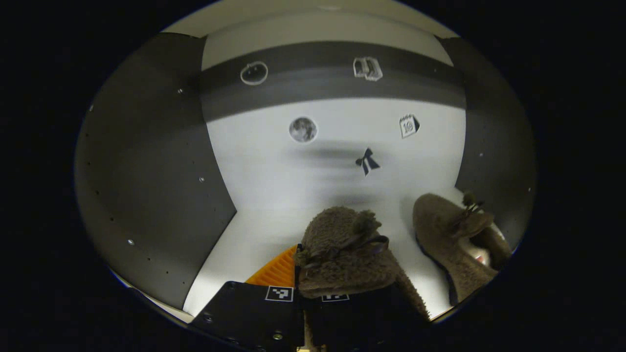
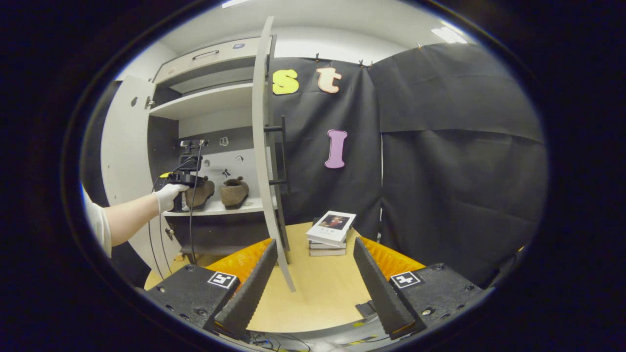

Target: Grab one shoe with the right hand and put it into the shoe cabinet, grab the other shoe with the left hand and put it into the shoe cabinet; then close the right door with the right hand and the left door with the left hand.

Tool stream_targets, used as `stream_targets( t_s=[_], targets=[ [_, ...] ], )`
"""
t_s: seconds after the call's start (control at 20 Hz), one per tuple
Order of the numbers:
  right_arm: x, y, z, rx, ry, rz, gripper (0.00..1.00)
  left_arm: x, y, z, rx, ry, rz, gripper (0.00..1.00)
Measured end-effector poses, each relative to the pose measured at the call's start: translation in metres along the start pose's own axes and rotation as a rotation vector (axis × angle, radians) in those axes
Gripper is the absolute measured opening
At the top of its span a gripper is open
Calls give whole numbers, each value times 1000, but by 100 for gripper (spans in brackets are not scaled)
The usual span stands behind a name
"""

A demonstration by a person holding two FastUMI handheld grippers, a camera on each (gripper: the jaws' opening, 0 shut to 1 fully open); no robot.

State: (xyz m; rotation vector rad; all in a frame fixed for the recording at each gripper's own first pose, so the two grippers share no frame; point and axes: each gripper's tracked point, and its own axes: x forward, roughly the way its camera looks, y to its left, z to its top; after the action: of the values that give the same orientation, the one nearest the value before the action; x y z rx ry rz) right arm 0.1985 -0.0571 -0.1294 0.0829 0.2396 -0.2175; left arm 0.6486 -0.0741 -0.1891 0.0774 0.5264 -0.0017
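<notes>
Now, left gripper view: my left gripper (image 1: 313, 293) is clenched on a fuzzy brown slipper with a bow (image 1: 342, 254) over the white cabinet shelf (image 1: 254, 234); second matching brown slipper (image 1: 455, 244) lies just beside it, to the right.
Right gripper view: my right gripper (image 2: 315, 274) has its jaws released, holding nothing, above the pale wooden table (image 2: 318, 293).
Cabinet: I see both slippers on the shelf, the white right door (image 2: 264, 146) open.

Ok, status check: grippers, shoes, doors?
Left gripper inside cabinet, shut on second shoe over the shelf. First shoe already shelved. Right gripper open, empty. Right door open.
</notes>
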Motion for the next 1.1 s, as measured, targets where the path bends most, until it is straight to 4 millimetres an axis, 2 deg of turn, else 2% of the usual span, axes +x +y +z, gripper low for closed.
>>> stream_targets(
  t_s=[0.1, 0.15, 0.3, 0.35, 0.4, 0.45, 0.5, 0.6, 0.7, 0.9, 1.1],
  targets=[
    [2, -2, -3, -6, 15, -4, 99, 6, 0, 3, 17, 8, -10, 17],
    [3, -2, -4, -3, 19, -1, 99, 4, -2, -4, 36, 49, -21, 16],
    [6, 3, -4, 2, 24, 18, 99, 1, -2, -1, 72, 63, -36, 30],
    [6, 4, -3, -3, 20, 23, 99, 0, 1, -3, 72, 63, -34, 30],
    [7, 7, -2, -6, 15, 32, 99, -3, 3, -2, 63, 65, -37, 39],
    [8, 9, 0, -11, 10, 38, 99, -5, 3, -1, 59, 62, -55, 43],
    [10, 11, 1, -16, 8, 44, 99, -9, 0, 1, 51, 51, -86, 62],
    [13, 14, 1, -17, 9, 59, 99, -14, 7, 6, 51, 29, -83, 100],
    [16, 19, 1, -10, 15, 82, 99, -26, 11, 3, 45, 34, -83, 96],
    [21, 26, 6, -15, 7, 112, 99, -51, 11, 6, 42, 15, -107, 97],
    [25, 32, 9, -14, 0, 143, 99, -89, 7, 11, 49, -47, -130, 97]
  ],
)
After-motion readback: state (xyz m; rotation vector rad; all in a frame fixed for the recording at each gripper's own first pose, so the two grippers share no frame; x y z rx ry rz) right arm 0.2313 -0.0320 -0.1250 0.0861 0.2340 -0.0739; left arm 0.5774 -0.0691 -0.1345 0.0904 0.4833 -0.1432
